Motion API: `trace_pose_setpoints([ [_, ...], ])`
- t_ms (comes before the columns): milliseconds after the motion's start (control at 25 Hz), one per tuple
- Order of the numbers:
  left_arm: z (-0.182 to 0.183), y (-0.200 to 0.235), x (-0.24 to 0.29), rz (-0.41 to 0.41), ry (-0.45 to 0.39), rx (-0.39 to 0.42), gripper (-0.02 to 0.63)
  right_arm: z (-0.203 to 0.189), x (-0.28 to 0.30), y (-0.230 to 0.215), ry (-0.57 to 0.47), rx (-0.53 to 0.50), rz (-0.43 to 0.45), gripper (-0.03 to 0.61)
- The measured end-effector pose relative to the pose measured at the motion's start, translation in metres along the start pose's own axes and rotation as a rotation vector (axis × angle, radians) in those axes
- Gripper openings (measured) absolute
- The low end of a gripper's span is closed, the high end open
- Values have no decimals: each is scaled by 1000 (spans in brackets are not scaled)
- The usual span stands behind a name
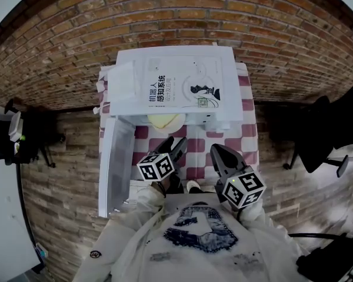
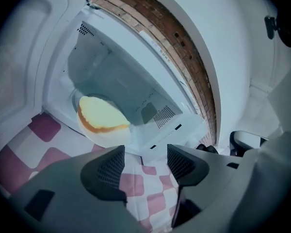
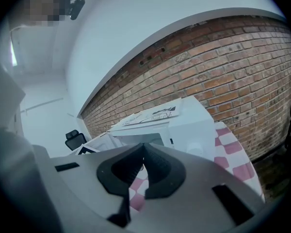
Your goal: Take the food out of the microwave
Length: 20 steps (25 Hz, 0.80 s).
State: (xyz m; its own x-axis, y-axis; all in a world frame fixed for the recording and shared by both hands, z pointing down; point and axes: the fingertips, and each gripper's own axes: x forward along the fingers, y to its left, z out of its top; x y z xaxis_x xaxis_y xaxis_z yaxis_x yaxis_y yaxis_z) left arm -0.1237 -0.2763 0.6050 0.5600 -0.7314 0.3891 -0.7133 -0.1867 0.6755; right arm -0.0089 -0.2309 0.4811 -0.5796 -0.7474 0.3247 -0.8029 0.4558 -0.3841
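microwave open, food not yet taken: reach-in step.
head view: microwave point(image 1: 176, 87) on checked cloth point(image 1: 247, 148), door point(image 1: 115, 163) swung open at left; pale food point(image 1: 166, 120) at the cavity mouth; left gripper point(image 1: 175, 145) near it, right gripper point(image 1: 219, 153) beside. left gripper view: jaws wide apart, nothing between them; food lies ahead, inside the cavity. right gripper view: jaws closed together, empty. next, as judged: bring the left jaws around the food's edge, then close and draw out.

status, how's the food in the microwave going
Left gripper open, empty, facing the open white microwave. Right gripper shut, empty. Round yellow cake inside, untouched. Door swung clear, path open.
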Motion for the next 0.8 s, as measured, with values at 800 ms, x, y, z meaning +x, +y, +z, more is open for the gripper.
trace_pose_setpoints([
  [800, -13, 60, 40, -109, 3, -463, 256, -7, -2, -15, 22, 16, -53, 14],
])
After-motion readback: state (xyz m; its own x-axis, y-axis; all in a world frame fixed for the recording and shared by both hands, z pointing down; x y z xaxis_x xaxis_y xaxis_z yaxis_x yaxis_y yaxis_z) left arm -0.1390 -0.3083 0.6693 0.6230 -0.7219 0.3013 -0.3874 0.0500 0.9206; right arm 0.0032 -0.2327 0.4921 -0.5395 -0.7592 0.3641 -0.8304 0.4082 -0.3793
